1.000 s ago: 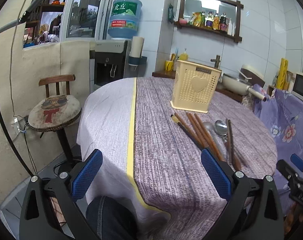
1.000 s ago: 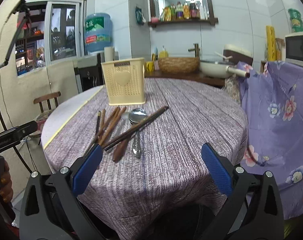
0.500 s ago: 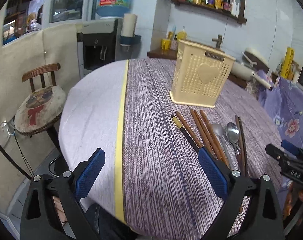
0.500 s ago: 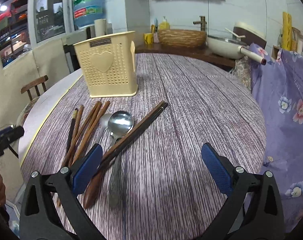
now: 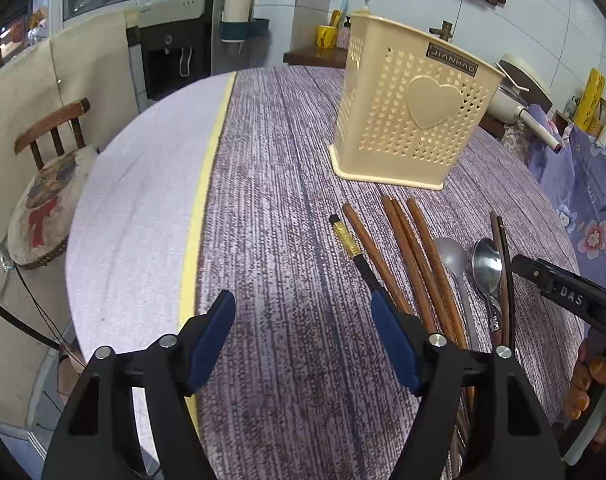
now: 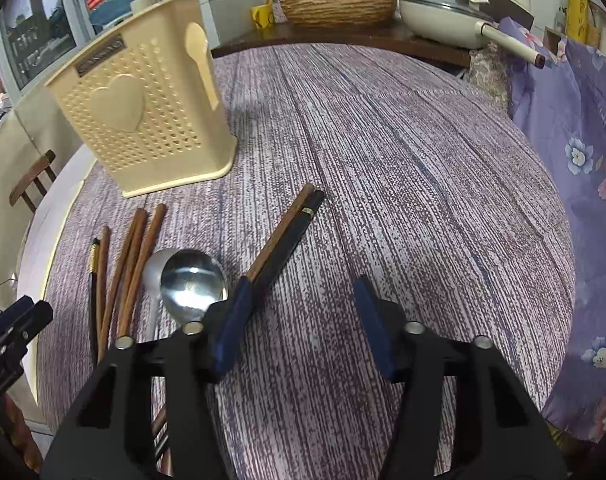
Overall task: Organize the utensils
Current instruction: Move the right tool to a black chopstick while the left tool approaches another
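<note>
the left gripper (image 5: 303,332) and right gripper (image 6: 299,316), jaws just narrowed yet still apart on nothing, hover over the purple tablecloth (image 6: 403,160); chopsticks (image 5: 419,256) and spoons (image 6: 193,282) lie before the cream utensil holder (image 5: 415,108).

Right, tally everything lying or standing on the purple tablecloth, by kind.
Brown wooden chopsticks: 5 (two lie tight together, so this count is less sure)
Black chopsticks: 2
Metal spoons: 2
Cream utensil holder: 1
Total: 10
</note>
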`<state>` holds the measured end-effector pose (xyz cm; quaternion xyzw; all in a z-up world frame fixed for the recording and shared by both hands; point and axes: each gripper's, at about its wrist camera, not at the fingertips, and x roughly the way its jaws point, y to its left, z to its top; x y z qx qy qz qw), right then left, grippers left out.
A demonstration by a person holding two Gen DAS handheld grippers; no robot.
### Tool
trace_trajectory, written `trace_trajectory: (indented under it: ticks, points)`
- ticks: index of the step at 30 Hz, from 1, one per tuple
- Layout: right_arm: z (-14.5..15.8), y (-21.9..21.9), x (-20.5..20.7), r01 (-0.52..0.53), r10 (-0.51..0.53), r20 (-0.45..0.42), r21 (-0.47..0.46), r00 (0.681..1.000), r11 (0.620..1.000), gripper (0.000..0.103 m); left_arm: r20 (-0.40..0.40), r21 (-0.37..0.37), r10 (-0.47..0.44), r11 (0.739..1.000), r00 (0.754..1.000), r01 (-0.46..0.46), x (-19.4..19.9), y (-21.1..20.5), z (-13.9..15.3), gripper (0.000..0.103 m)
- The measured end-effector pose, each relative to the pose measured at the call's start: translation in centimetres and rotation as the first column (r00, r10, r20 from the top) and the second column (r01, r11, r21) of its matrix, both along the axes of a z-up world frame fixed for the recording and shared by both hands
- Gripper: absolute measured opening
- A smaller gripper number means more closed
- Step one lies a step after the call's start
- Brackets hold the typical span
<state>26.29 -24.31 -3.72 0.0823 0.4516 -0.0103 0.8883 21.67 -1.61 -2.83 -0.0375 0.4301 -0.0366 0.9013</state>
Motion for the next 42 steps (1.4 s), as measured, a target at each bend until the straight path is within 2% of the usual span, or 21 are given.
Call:
trace_trajectory:
  ticks: [4, 8, 17, 19, 21, 28, 32, 38, 42]
  points:
    - [-0.2, -0.4, 1.4, 0.028, -0.027, -0.023, 0.053, 0.999, 0.998, 0.039, -0.033, -0.01, -0.015, 1.0, 0.999, 0.014, 0.8, -0.5, -0.4, 0.06]
    - [-0.5, -0.5, 2.6, 0.029, -0.024, -0.055, 0.094, 0.998, 0.995, 0.033, -0.044, -0.009, -0.023, 1.0, 0.999, 0.023, 1.2, -1.0, -0.7, 0.059]
    - [-0.7, -2.0, 4.3, 0.038, -0.03, -0.099, 0.077, 0.995, 0.996, 0.019, -0.051, 0.002, -0.019, 1.0, 0.999, 0.019, 1.7, -0.5, -0.6, 0.059]
    - [-0.7, -1.7, 4.7, 0.032, -0.026, -0.107, 0.061, 0.994, 0.998, 0.02, -0.061, -0.008, -0.023, 1.0, 0.998, 0.023, 1.9, -0.6, -0.7, 0.059]
    - [-0.7, -1.7, 5.1, 0.032, -0.023, -0.115, 0.083, 0.993, 0.996, 0.02, -0.068, -0.019, -0.035, 0.999, 0.997, 0.034, 2.1, -0.8, -0.7, 0.058]
    - [-0.8, -1.2, 5.2, 0.023, -0.016, -0.095, 0.074, 0.995, 0.997, 0.02, -0.112, -0.023, -0.041, 0.999, 0.993, 0.039, 3.4, -1.7, -1.1, 0.042]
    - [-0.8, -1.3, 5.2, 0.023, -0.015, -0.095, 0.085, 0.995, 0.996, 0.02, -0.135, -0.037, -0.041, 0.999, 0.99, 0.036, 4.3, -2.2, -1.2, 0.041]
    - [-0.7, -1.0, 5.2, 0.023, -0.015, -0.102, 0.076, 0.995, 0.997, 0.02, -0.146, 0.053, -0.032, 0.998, 0.989, 0.04, 5.5, -3.6, -1.3, 0.033]
    - [-0.6, -1.0, 5.7, 0.03, -0.02, -0.111, 0.09, 0.994, 0.995, 0.02, -0.152, 0.083, -0.027, 0.996, 0.988, 0.04, 6.0, -3.8, -1.3, 0.03]
